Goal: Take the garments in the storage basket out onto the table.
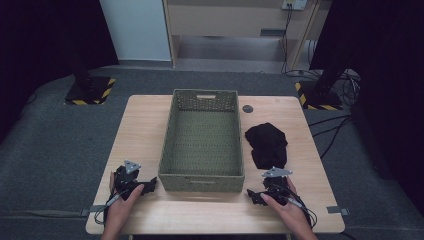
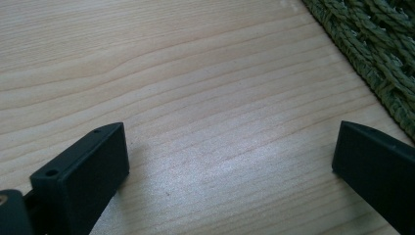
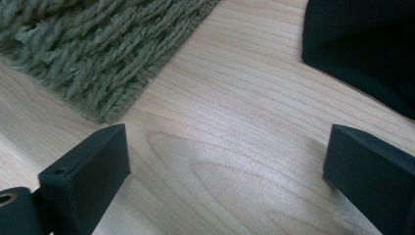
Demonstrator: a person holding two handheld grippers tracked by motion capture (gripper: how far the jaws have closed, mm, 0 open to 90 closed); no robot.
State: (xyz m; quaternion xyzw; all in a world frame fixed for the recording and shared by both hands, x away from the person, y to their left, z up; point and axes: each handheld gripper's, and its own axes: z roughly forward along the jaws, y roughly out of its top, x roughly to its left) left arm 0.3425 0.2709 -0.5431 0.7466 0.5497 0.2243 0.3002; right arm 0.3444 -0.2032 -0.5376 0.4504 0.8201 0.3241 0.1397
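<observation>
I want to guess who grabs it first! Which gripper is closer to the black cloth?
The right. The right gripper sits just in front of the black cloth, jaws open. The left gripper is across the basket, at its other front corner.

We see a pale wooden table (image 1: 142, 130) with wavy grain, an olive-green woven basket (image 1: 202, 172) at its centre, a black cloth (image 1: 267, 144) to the right, and black jaws on both grippers.

You see a wooden table (image 1: 140, 125) on grey carpet (image 1: 50, 145) — a small dark disc (image 1: 247, 108) lies near the far edge.
</observation>
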